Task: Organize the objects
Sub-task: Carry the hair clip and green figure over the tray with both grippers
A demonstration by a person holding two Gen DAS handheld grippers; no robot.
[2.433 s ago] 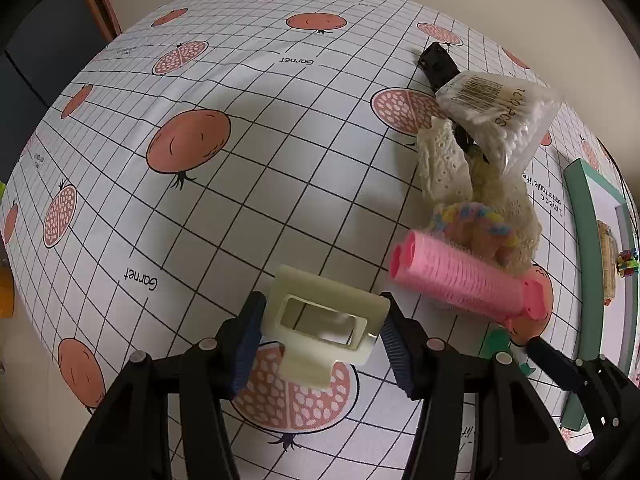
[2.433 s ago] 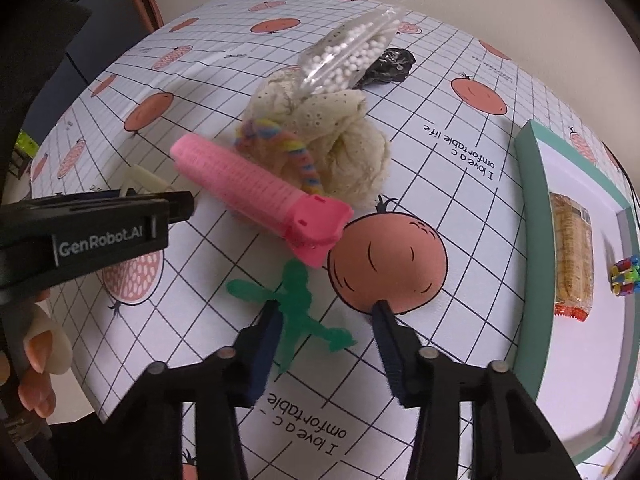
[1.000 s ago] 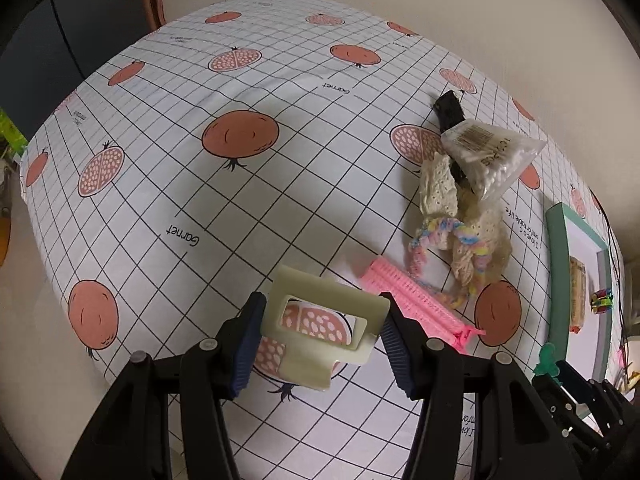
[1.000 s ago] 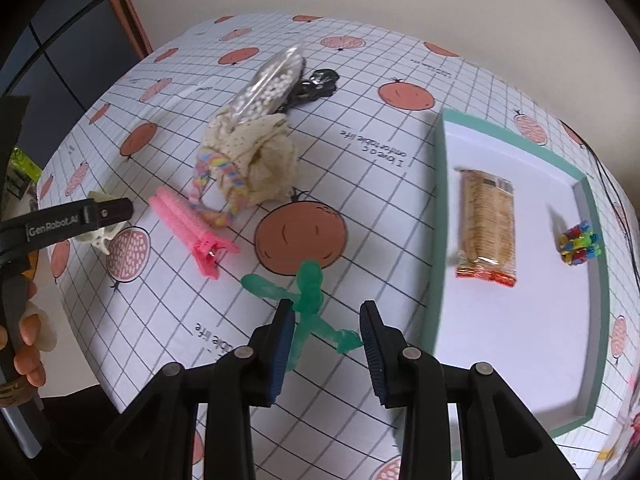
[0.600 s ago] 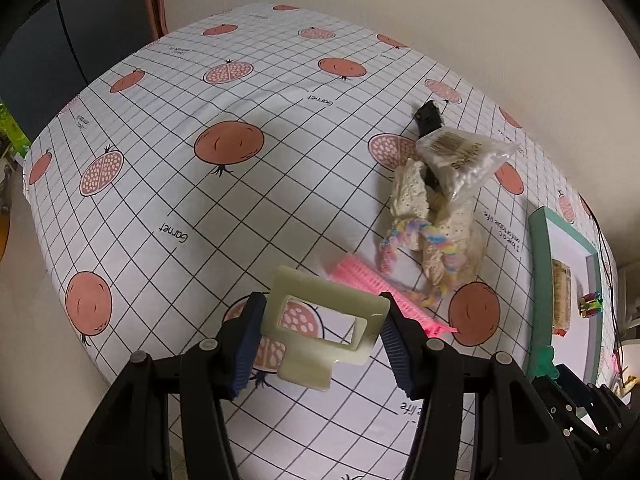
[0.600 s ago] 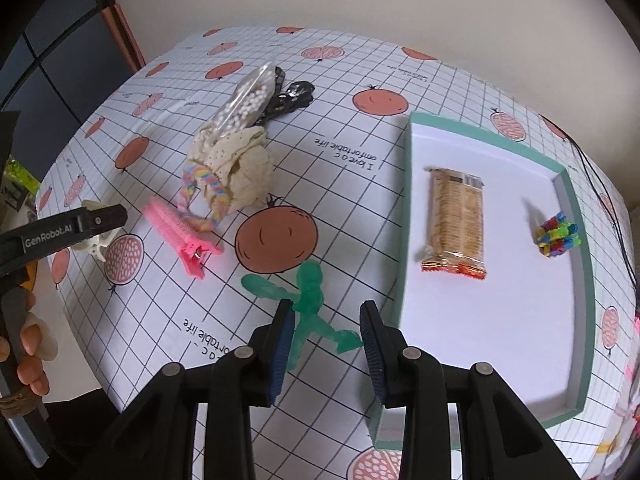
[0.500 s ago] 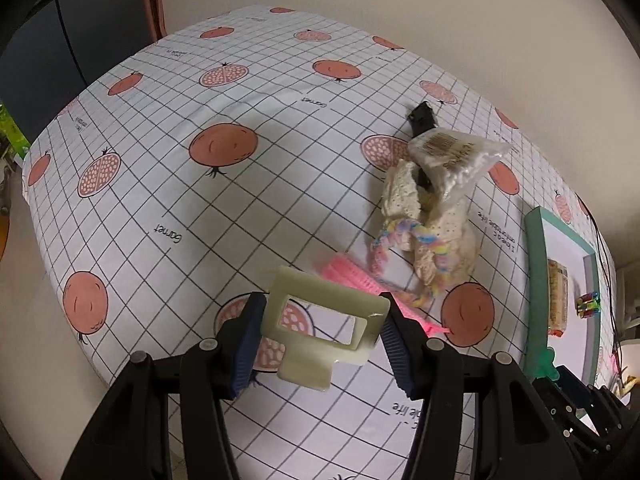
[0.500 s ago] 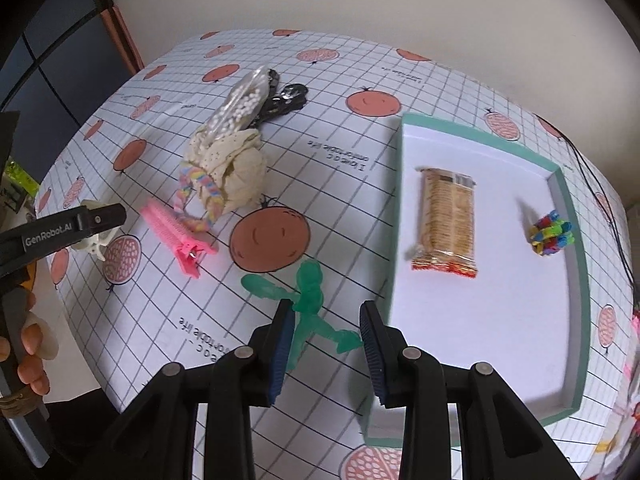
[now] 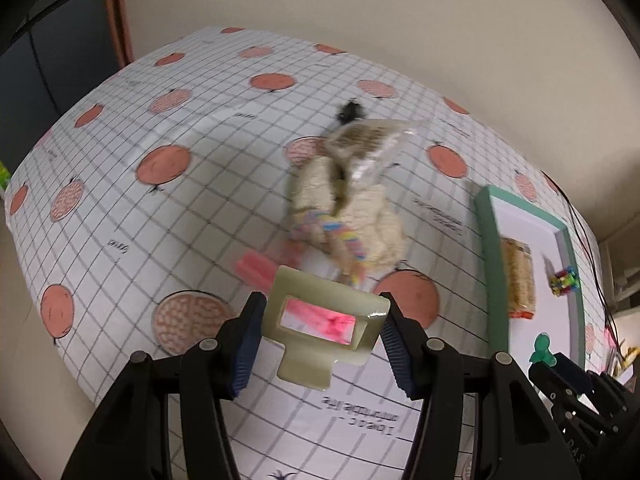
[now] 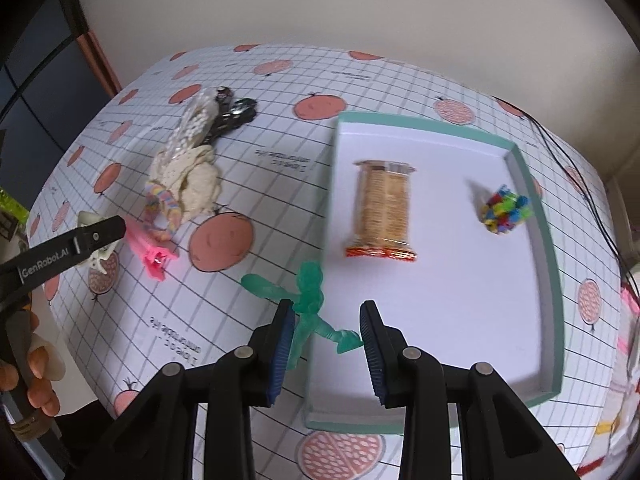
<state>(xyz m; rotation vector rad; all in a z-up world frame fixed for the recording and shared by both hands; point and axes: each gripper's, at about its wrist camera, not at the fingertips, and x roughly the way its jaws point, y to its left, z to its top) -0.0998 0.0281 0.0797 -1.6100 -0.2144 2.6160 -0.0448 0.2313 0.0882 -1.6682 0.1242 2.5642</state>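
My left gripper (image 9: pixel 322 330) is shut on a cream hair claw clip (image 9: pixel 320 328), held above the table near its front edge. My right gripper (image 10: pixel 326 334) is shut on a green toy figure (image 10: pixel 308 300), held up over the left rim of a green-edged white tray (image 10: pixel 532 168). In the tray lie a cracker packet (image 10: pixel 380 208) and a cluster of colourful beads (image 10: pixel 504 208). The tray (image 9: pixel 486 232) also appears at the right of the left wrist view, which is blurred.
A pile on the pomegranate tablecloth holds a pink hair roller (image 10: pixel 150 248), a rainbow scrunchie (image 10: pixel 162 208), cream lace cloth (image 10: pixel 192 180), a bag of white beads (image 10: pixel 192 124) and black clips (image 10: pixel 236 114). A hand (image 10: pixel 34 368) holds the left gripper. Cables (image 10: pixel 568 160) run past the tray's far right.
Both grippers have lifted and swung right toward the tray, carrying the clip and the green figure. The figure now hangs over the tray's left rim.
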